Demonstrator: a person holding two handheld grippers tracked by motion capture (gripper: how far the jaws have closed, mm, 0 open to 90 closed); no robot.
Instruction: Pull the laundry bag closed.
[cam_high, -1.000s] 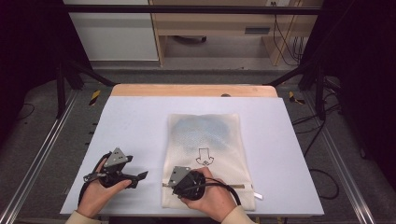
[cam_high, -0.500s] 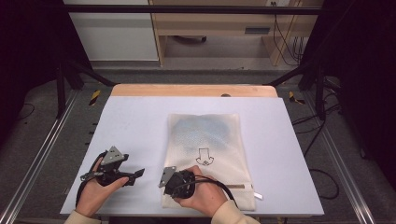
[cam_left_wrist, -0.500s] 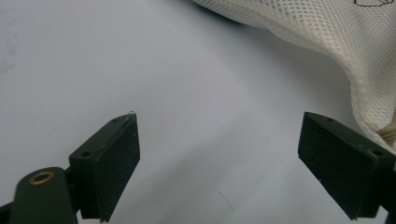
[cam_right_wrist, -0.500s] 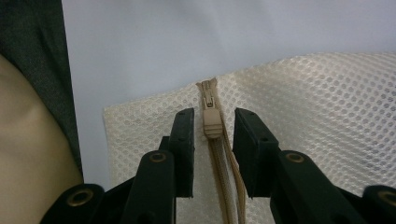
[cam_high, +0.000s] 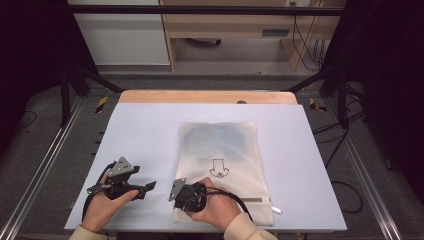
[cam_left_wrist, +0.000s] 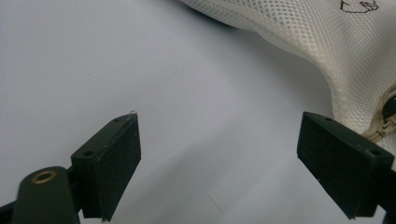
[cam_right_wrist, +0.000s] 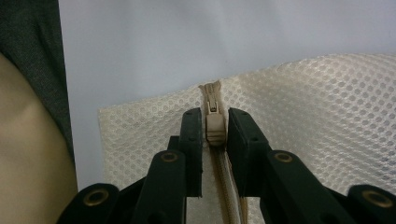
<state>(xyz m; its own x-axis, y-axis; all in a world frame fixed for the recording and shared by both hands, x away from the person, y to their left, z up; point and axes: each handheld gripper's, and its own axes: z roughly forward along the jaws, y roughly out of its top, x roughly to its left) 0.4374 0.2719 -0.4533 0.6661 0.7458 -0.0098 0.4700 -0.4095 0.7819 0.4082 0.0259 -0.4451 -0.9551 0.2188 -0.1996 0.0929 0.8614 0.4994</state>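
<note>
The right gripper (cam_right_wrist: 215, 133) has just been closing and now pinches the beige zipper pull (cam_right_wrist: 214, 127) at the near left corner of the cream mesh zip bag (cam_high: 220, 155), lying flat on the white table (cam_high: 145, 130). The left gripper (cam_left_wrist: 219, 158), spread wide, hovers just beside the bag.

Cream honeycomb-mesh bag (cam_high: 225, 165), beige zipper pull (cam_right_wrist: 214, 127), black tools.

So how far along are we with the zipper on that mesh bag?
Done: the right tongs have just closed on the zipper pull at the mesh bag's corner. In hand: that grip, while the left tongs wait open on the table. Left: likely drawing the zipper along.
</note>
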